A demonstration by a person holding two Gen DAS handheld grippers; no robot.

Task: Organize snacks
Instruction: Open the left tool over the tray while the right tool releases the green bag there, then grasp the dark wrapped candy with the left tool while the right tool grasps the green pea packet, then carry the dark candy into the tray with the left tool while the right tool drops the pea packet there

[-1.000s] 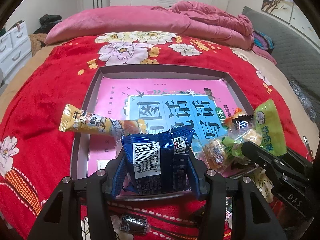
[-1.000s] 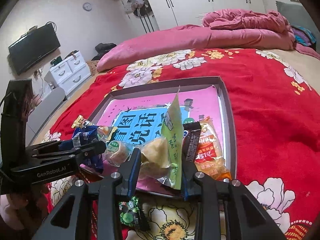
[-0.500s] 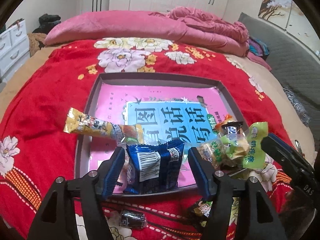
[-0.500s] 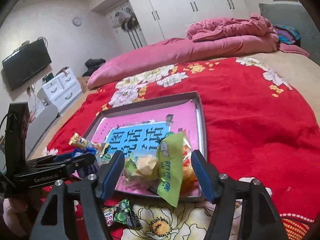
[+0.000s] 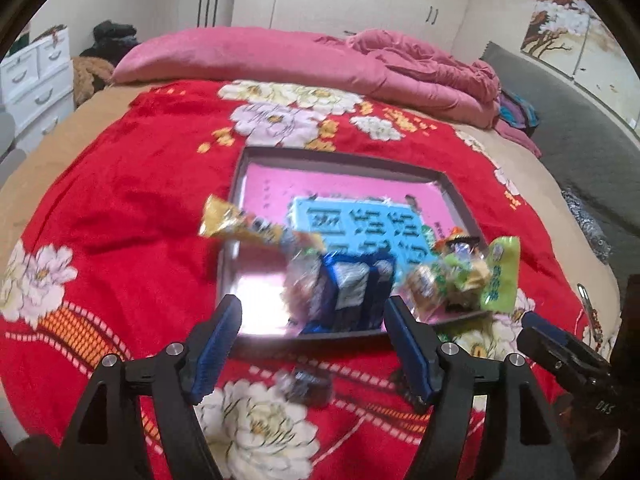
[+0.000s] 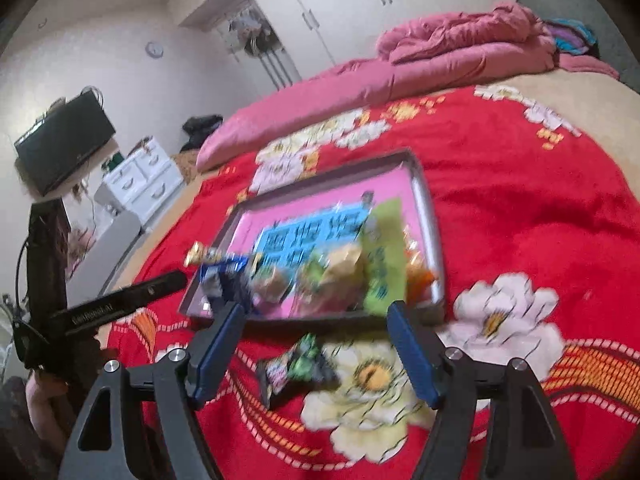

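Nearest to me, my left gripper (image 5: 314, 344) has its jaws opening wide with nothing between the pads. My right gripper (image 6: 316, 344) is the same: its jaws are opening, the gap bare.

Just past the fingertips, two snacks lie loose on the red floral bedspread (image 5: 120, 248), outside the tray. A small dark packet (image 5: 306, 384) sits below the gap of my left gripper, slightly nearer to me than the pads. A dark packet with green print (image 6: 298, 368) lies between and just below my right fingers, its long axis running diagonally across the gap, its nearer end toward my left. These two may be the same packet or two; I cannot tell, as both views are blurred.

By my reckoning the right gripper is the better placed for it: the packet lies under its opening, so I would drop down and turn the wrist a little so the pads close across the packet's short side.

Further off, the tray (image 5: 236, 216) holds the rest along its near edge: the blue packets (image 5: 348, 288) standing on the left, the yellow stick pack (image 5: 244, 228) leaning over the left rim, and the light green packet (image 5: 502, 272) with wrapped sweets on the right. Beyond them the tray floor is bare.
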